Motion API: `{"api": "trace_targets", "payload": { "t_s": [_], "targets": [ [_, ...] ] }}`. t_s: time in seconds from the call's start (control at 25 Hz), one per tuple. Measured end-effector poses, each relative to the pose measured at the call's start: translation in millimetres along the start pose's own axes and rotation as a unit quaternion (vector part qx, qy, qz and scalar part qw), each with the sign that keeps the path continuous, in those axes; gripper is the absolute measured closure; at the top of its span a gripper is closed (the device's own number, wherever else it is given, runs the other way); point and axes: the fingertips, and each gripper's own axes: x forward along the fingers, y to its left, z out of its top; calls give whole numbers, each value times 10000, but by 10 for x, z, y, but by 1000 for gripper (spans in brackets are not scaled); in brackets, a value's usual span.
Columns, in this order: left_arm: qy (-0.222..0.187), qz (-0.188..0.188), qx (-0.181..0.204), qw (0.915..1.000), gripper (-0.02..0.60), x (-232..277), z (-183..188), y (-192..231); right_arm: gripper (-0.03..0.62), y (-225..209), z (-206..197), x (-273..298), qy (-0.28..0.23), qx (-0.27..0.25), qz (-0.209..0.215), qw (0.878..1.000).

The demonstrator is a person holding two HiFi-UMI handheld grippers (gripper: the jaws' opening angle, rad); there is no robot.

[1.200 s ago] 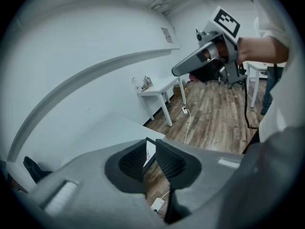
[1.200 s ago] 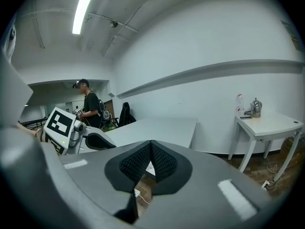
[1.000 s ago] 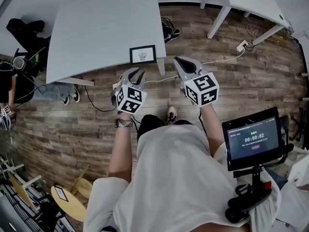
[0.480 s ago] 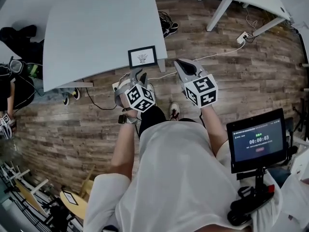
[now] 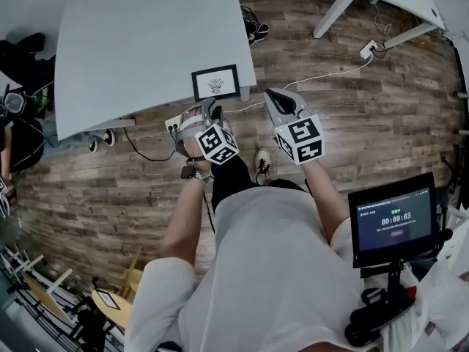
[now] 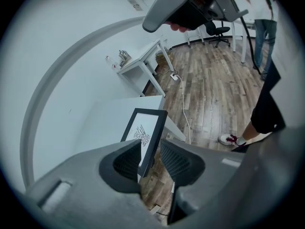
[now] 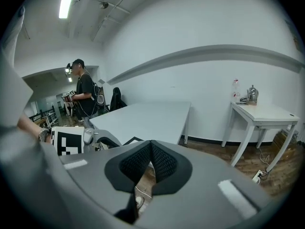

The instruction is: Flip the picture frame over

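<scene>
the left hand-held gripper, its jaws just opened and nothing between the pads, should likely line up square on the near edge of the picture frame before closing. the frame lies face up at the near right corner of the counter, long axis along that edge. the right hand-held gripper is clenched on nothing.

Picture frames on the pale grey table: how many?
1. The black rectangular picture frame lies face up on the pale grey table, at the corner nearest the person. Nothing there could hide another.

head camera steeply above, gripper cameras low and near, all toward the table
</scene>
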Motion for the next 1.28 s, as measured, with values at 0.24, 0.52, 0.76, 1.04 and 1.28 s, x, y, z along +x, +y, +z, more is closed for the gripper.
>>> {"api": "trace_targets", "payload": {
  "t_s": [0.24, 0.52, 0.76, 1.04, 1.28],
  "targets": [
    [65, -1, 350, 9994, 448, 167, -15, 4, 592, -48, -113, 202, 65, 130, -73, 9999],
    [41, 62, 823, 9966, 432, 338, 27, -57, 592, -99, -310, 326, 207, 402, -113, 9989],
    [8, 364, 914, 9951, 388, 412, -17, -26, 592, -28, -481, 363, 331, 521, -115, 9980],
    [-30, 542, 894, 9945, 367, 529, -2, -117, 592, 32, -584, 388, 430, 543, -135, 9975],
    [117, 657, 645, 9957, 376, 604, -31, -102, 592, 10, -617, 408, 500, 593, -176, 9968]
  ]
}}
